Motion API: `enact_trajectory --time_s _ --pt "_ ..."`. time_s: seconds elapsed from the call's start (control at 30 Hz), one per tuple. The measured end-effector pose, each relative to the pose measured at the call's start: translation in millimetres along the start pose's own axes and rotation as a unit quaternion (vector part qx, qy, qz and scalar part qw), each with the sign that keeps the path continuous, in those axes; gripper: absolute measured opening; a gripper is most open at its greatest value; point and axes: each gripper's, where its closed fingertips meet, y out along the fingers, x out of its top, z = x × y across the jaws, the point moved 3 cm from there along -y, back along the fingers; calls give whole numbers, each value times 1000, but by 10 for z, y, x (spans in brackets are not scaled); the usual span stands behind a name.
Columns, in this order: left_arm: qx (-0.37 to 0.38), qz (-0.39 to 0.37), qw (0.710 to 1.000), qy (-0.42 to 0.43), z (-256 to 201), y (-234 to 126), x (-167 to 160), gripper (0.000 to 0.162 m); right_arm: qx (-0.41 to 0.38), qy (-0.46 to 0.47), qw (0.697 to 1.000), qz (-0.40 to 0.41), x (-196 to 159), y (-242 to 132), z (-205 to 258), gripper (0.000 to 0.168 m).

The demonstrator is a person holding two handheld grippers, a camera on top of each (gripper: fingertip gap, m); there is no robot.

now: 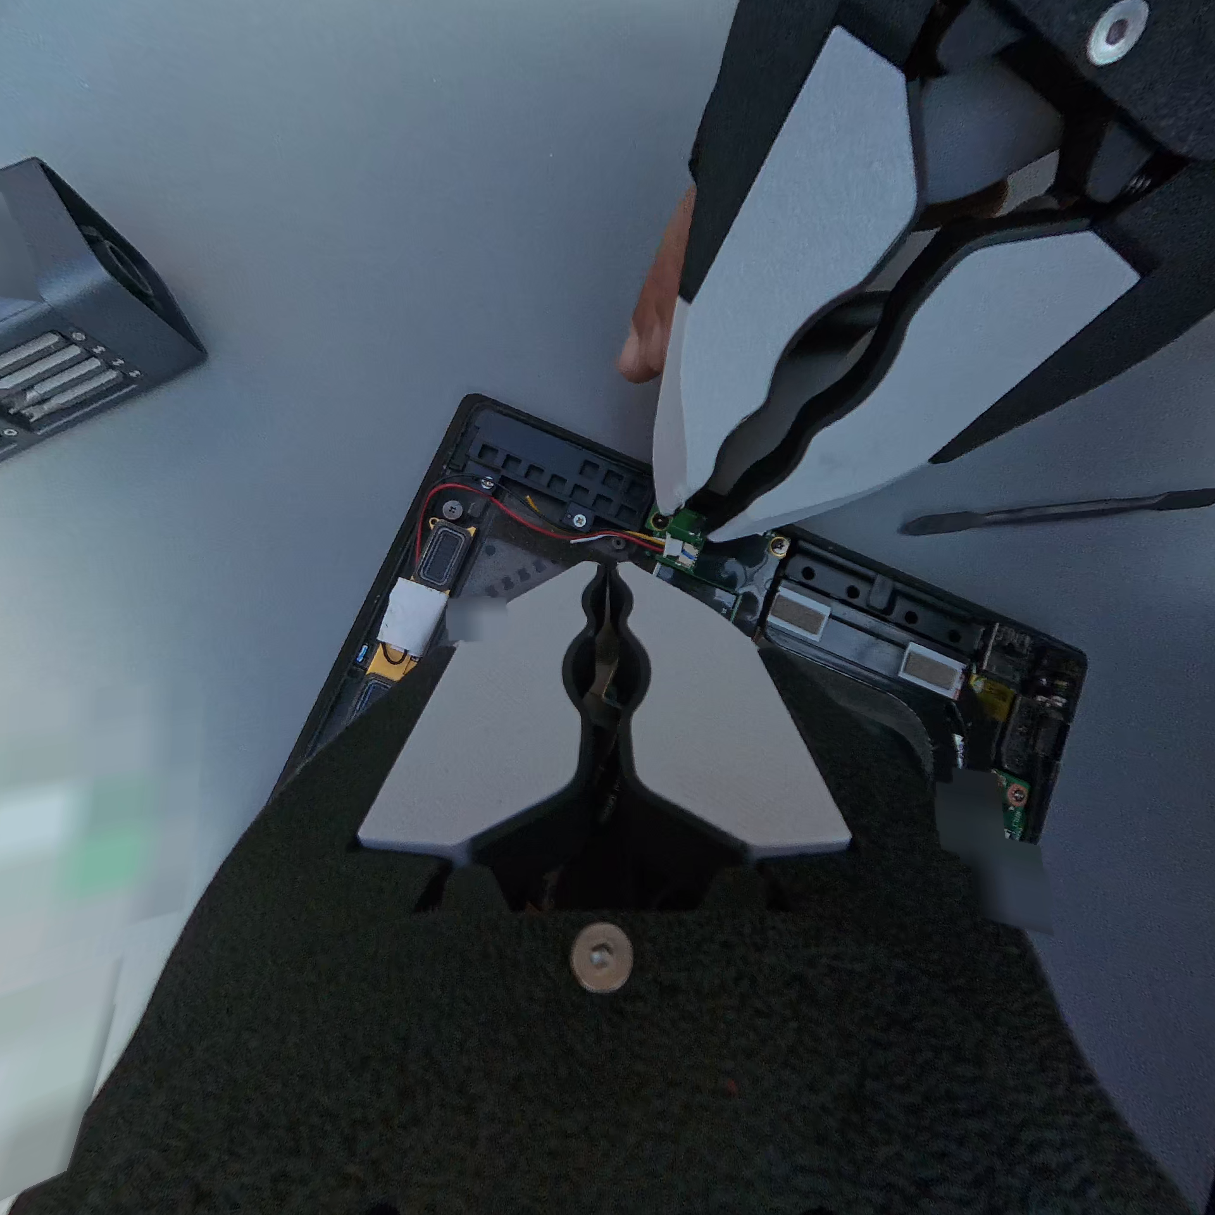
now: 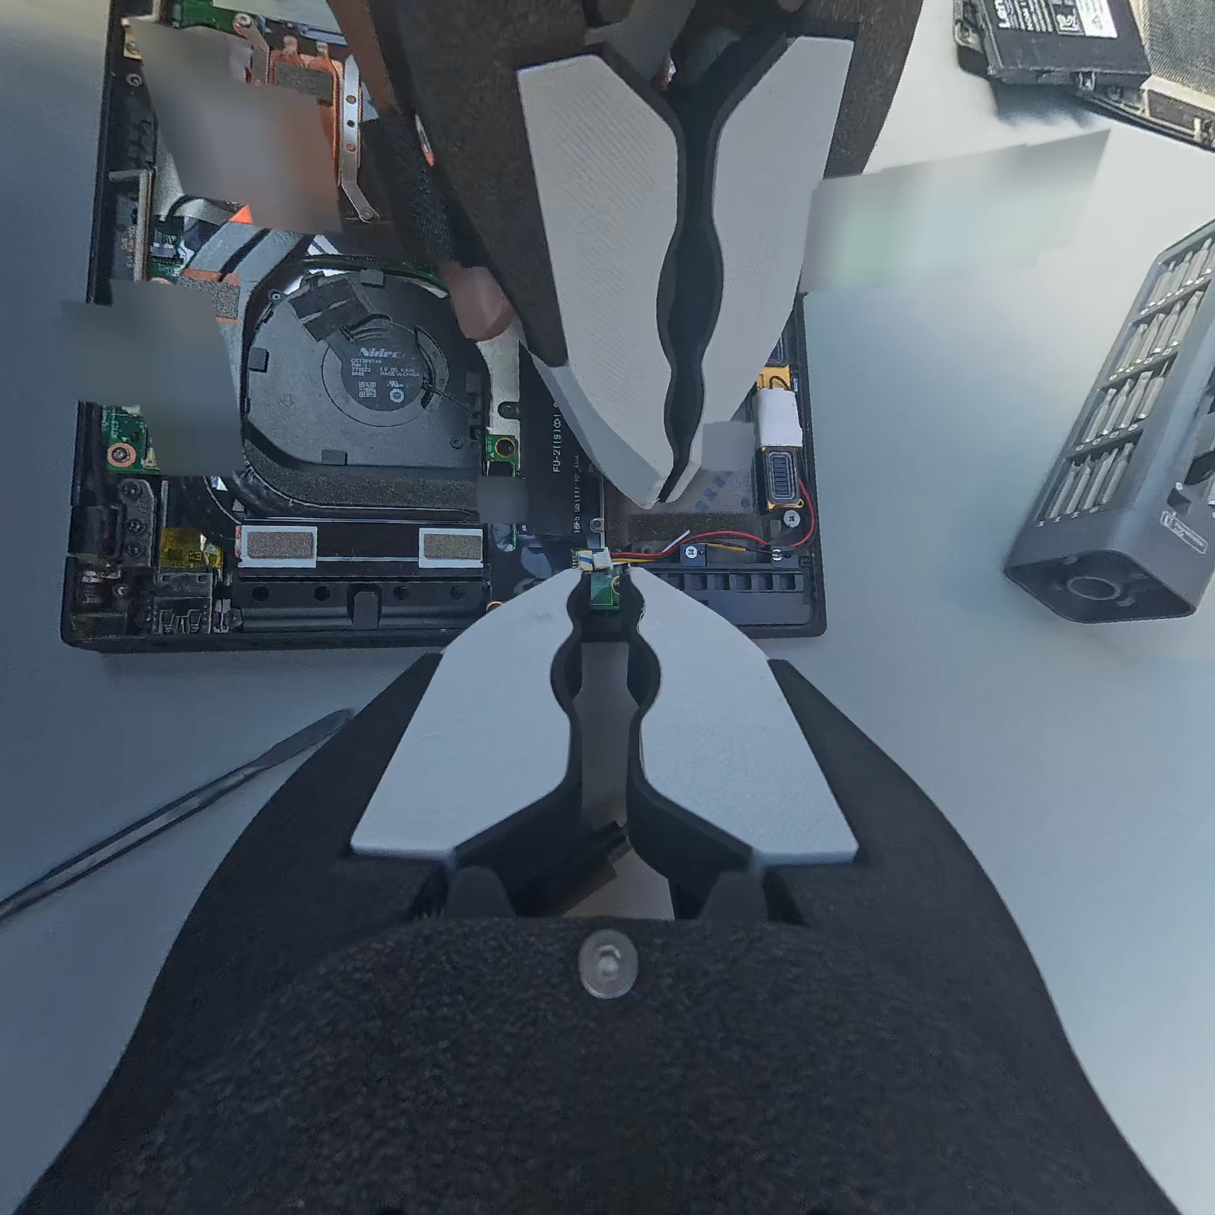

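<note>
An opened black laptop chassis (image 1: 559, 473) (image 2: 407, 631) lies on a pale grey table. My right gripper (image 2: 603, 578) is closed around a small green circuit board (image 2: 603, 592) at the chassis's near edge; red, yellow and white wires (image 2: 723, 539) run to a white connector (image 2: 600, 559) beside it. In the left wrist view the right gripper (image 1: 690, 523) comes in from the upper right onto that board (image 1: 684, 526). My left gripper (image 1: 605, 569) is shut, with its tips down on a black plate inside the chassis, near the speaker (image 1: 447, 546). It shows from above in the right wrist view (image 2: 664, 496).
A round black fan (image 2: 368, 394) fills the chassis's left half. A black pry tool (image 2: 164, 822) (image 1: 1052, 509) lies on the table beside the chassis. A grey screwdriver bit case (image 2: 1131, 460) (image 1: 79, 342) stands off to one side. Removed black parts (image 2: 1052, 39) lie at the far right. The grippers are tip to tip, or close to it. The left tips stand about 5 centimeters off the speaker (image 1: 447, 546). Look for it in the right wrist view (image 2: 780, 487) too.
</note>
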Motion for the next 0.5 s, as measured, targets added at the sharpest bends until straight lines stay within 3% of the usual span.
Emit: enact_trajectory --time_s 0.1,0.3,0.5 --pt "1 4 1000 0 18 3 -14 1 -20 3 1000 -11 27 -17 -65 0" --pt "2 6 1000 -4 30 -4 -43 0 -9 10 1000 -2 16 32 -95 13" --pt "0 4 1000 -7 40 -8 -63 1 -6 10 1000 2 7 62 -114 15"
